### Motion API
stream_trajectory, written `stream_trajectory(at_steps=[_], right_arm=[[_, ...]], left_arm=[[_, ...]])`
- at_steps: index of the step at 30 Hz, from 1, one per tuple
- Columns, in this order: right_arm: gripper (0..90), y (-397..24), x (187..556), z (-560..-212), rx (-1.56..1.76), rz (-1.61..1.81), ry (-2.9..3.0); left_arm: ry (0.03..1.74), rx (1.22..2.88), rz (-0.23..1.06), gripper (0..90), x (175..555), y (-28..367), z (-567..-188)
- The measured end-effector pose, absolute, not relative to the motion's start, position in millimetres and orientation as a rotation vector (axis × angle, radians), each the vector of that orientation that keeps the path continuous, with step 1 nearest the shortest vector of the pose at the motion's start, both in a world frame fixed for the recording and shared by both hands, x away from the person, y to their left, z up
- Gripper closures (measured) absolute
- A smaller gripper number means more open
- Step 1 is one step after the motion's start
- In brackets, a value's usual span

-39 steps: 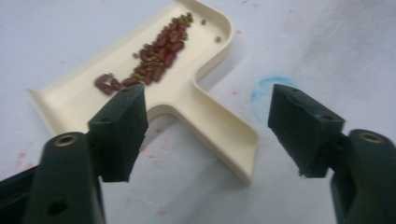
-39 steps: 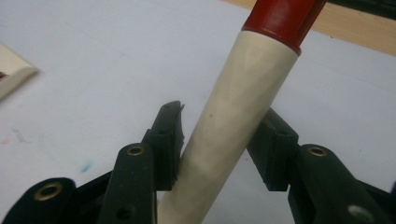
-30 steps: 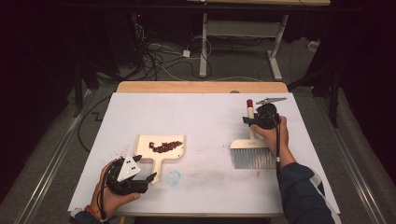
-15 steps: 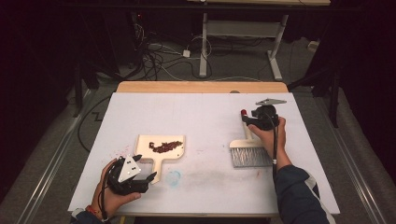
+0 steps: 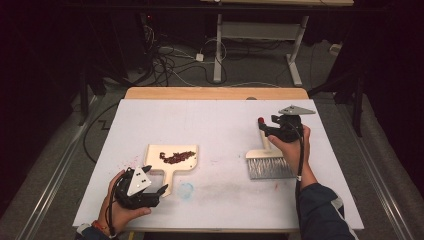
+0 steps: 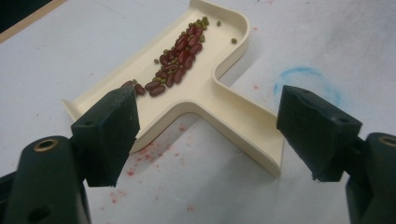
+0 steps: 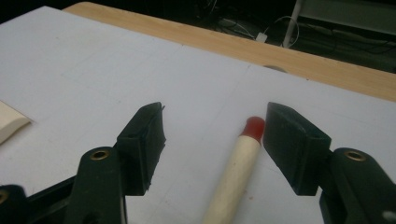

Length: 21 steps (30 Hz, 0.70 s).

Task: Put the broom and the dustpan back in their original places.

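— Two hand-held grippers are over the counter (image 5: pixel 220 120), which is the biggest thing: a white sheet on a wooden top, with a pale wood strip bare along the far edge. What lies on it?

— Next in size, a cream dustpan (image 5: pixel 172 161) on the left half, flat on the sheet, its handle pointing toward the person. On the right half lies a hand brush (image 5: pixel 268 159), grey bristles nearest the person, its cream handle running away and ending in a red tip (image 7: pixel 252 125).

— And the left hand-held gripper (image 5: pixel 152 195)?

— It sits at the near left, held in the left hand (image 5: pixel 120 210). Its jaws stand wide apart, gripping nothing. In the left gripper view the dustpan's handle end lies between them, nearer the right-side jaw, with no contact that I can see.

— The right hand-held gripper (image 5: pixel 265 127)?

— Over the brush handle, in the right hand (image 5: pixel 292 147). Its jaws are also parted; in the right gripper view the handle runs up between them, closer to the right-side jaw. Whether that jaw touches the handle is unclear.

— Smaller things?

— A pile of dark red beans (image 6: pixel 180 53) lies in the dustpan's tray, with a few small green ones (image 6: pixel 233 40) mixed in. Faint red smudges (image 6: pixel 144 151) and a blue ring mark (image 6: pixel 303 77) stain the sheet near the dustpan handle.
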State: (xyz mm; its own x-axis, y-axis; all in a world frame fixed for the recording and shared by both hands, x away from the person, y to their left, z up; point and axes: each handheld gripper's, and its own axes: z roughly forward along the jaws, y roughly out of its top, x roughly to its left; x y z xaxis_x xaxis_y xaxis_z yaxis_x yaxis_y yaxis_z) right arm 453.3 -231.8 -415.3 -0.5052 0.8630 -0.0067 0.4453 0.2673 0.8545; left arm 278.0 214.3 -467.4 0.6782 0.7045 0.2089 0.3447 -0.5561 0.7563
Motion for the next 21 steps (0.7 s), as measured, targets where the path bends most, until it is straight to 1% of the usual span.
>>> stream_trajectory(at_steps=[6, 14, 18, 21], right_arm=[[34.4, -230.0, 444.2, -408.6, 1.120, 1.165, 2.048], [31.2, -225.7, 432.3, -395.7, 1.046, 1.180, 2.025], [26.9, -227.3, 425.7, -390.1, 1.047, 1.193, 2.006], [23.1, -227.4, 421.8, -386.6, 1.041, 1.197, 1.989]], left_arm=[[0.795, 2.181, 0.659, 20.5, 277.1, 214.0, -467.2], [0.805, 2.194, 0.650, 19.2, 276.1, 212.7, -468.1], [0.798, 2.191, 0.662, 19.1, 276.9, 213.7, -467.7], [0.814, 2.191, 0.645, 18.2, 276.8, 213.6, -468.1]])
